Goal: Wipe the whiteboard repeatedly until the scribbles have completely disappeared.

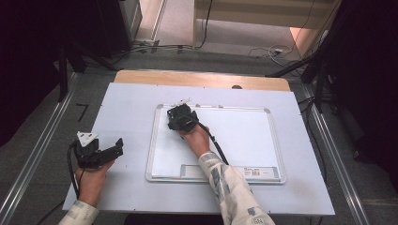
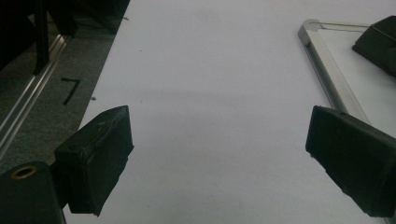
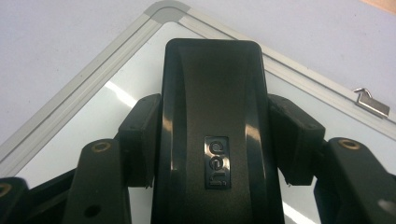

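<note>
The left tongs (image 1: pixel 110 149) rest wide open and empty on the tabletop (image 1: pixel 122 101). On the whiteboard (image 1: pixel 244 136), at its far-left corner, the right tongs (image 3: pixel 212 135) clamp a glossy black plastic eraser (image 3: pixel 212 93); its slick, rounded sides could let it slip or tilt under pressure, skidding over the smooth, metal-framed surface.

A person's right gripper (image 1: pixel 177 112), arm stretched forward, has its fingers (image 3: pixel 140 140) clamped tight, while the left gripper (image 1: pixel 105 150) rests low with fingers (image 2: pixel 100 158) spread wide apart.
</note>
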{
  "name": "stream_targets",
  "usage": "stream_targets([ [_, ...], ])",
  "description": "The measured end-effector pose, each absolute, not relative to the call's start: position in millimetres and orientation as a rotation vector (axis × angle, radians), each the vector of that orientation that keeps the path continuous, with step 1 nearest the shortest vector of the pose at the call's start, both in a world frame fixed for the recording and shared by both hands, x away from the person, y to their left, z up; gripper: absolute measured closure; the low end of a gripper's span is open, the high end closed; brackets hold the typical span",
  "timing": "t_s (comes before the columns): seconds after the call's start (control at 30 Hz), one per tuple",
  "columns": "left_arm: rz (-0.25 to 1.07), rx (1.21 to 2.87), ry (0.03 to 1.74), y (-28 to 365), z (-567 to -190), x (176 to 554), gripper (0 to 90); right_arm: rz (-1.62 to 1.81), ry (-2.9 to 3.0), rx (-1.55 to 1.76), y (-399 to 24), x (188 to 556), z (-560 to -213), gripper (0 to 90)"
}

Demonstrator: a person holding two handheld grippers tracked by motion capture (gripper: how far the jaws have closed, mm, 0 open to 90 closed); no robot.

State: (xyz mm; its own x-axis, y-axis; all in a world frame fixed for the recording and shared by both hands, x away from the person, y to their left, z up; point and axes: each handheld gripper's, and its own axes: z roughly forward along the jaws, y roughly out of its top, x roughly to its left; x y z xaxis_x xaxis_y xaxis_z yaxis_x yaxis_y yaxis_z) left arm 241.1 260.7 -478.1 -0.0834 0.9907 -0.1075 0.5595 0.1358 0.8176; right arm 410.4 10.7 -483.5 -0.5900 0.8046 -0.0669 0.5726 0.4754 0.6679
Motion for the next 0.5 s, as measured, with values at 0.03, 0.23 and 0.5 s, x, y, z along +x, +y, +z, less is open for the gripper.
stream_targets([
  [0.03,0.804,1.504,1.730,261,-478,241,7.8,0.853,2.354,1.163,8,411,-483,38.7],
  [0.23,0.807,1.501,1.736,262,-478,240,7.8,0.816,2.335,1.225,-10,419,-481,38.7],
  [0.5,0.811,1.508,1.733,259,-478,242,7.8,0.807,2.377,1.189,0,410,-480,38.6],
])
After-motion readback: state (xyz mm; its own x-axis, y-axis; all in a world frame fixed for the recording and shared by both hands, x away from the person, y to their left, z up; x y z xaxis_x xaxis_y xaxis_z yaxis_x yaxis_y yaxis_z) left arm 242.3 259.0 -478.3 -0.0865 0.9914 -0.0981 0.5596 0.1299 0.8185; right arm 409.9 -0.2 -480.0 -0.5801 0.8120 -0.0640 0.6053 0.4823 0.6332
